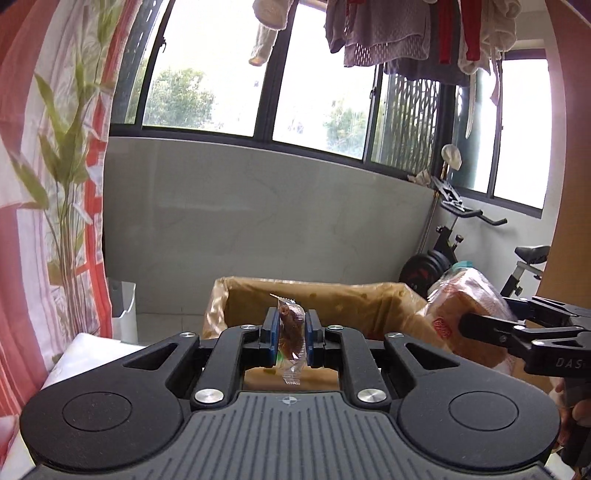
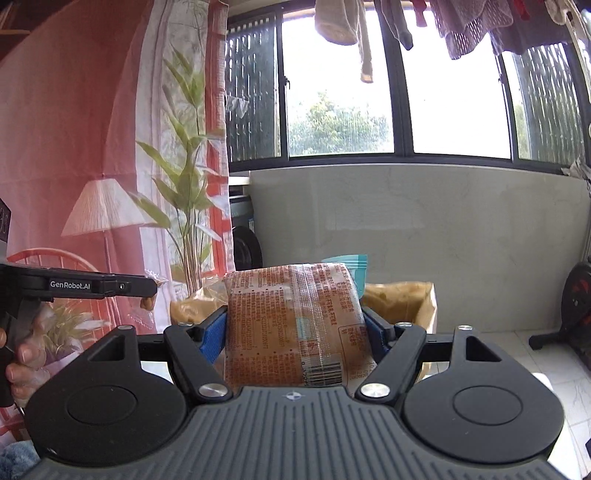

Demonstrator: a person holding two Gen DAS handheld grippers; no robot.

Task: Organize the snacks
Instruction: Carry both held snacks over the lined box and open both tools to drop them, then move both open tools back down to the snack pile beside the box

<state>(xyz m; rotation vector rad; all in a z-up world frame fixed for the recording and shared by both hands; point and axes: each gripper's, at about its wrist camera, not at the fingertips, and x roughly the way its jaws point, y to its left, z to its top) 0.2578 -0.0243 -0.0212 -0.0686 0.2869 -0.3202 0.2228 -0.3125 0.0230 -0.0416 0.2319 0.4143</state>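
Both grippers are up in the air in front of the window, each with something in its grip. The left gripper (image 1: 291,334) has its blue pads (image 1: 270,328) pinched tight on a small clear-wrapped snack (image 1: 291,338), brown inside, standing upright between them with its crimped ends sticking out above and below. Just beyond it sits the paper-lined box (image 1: 332,299), open at the top, brown liner folded over its rim, and the little snack hangs right at the near edge of that box. Over on the right, the right gripper (image 2: 295,328) is clamped around a big bread package (image 2: 295,325), its jaws spread wide to take the bulk, printed orange text and a barcode facing the camera, a teal top edge poking up behind. From the left wrist view that same loaf shows at the right of the box, held above its right rim. In the right wrist view the box (image 2: 402,299) peeks out on either side of the bread. Far behind, laundry (image 1: 388,33) hangs over the window, an exercise bike (image 1: 480,251) stands in the far right corner, and a red curtain (image 2: 74,147) with a printed lamp and plant covers the left.
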